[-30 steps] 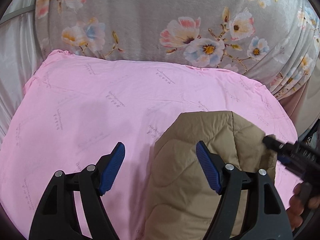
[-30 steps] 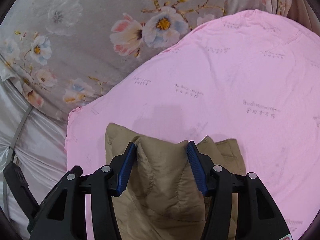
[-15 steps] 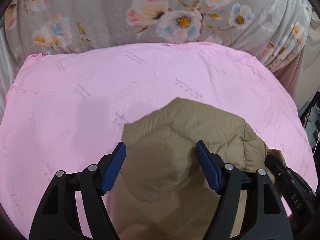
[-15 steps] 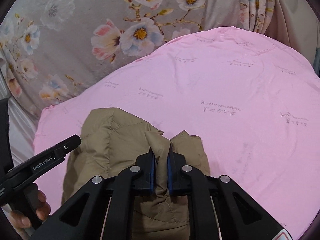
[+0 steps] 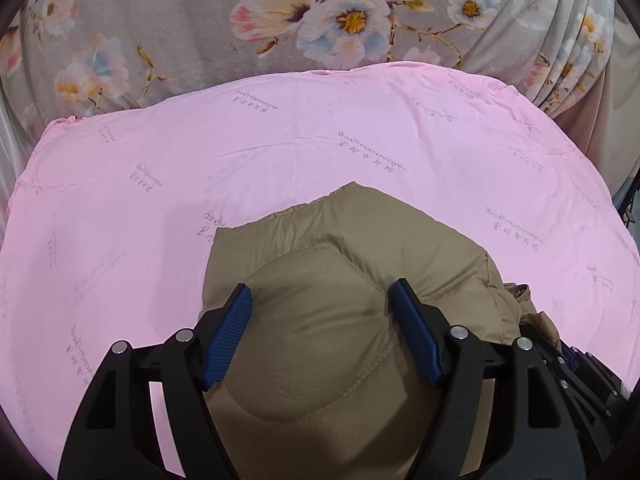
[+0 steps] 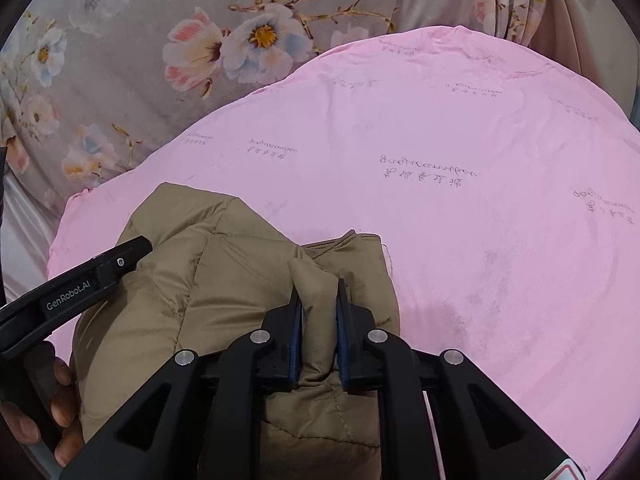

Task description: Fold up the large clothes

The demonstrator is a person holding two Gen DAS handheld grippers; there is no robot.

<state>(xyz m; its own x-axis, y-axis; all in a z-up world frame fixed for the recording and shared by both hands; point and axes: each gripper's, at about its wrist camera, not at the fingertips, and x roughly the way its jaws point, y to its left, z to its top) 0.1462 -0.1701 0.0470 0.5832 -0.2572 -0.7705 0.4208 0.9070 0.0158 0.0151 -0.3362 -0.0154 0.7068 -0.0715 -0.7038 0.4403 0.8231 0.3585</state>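
Observation:
A tan quilted jacket (image 5: pixel 344 280) lies bunched at the near edge of a pink sheet (image 5: pixel 280 152). My left gripper (image 5: pixel 322 312) is open, its blue pads straddling a puffed bulge of the jacket. My right gripper (image 6: pixel 319 300) is shut on a pinched fold of the jacket (image 6: pixel 224 264). The left gripper's black finger (image 6: pixel 120 258) shows in the right wrist view, resting over the jacket's left side. The right gripper's body shows at the lower right of the left wrist view (image 5: pixel 580 376).
The pink sheet (image 6: pixel 460 168) covers a rounded surface. A grey floral cloth (image 5: pixel 320 16) hangs behind it and also shows in the right wrist view (image 6: pixel 200 40). A hand (image 6: pixel 60 400) holds the left gripper's handle.
My right gripper has shut on a fold of the jacket. My left gripper has moved right and forward over the jacket and now straddles it, still open.

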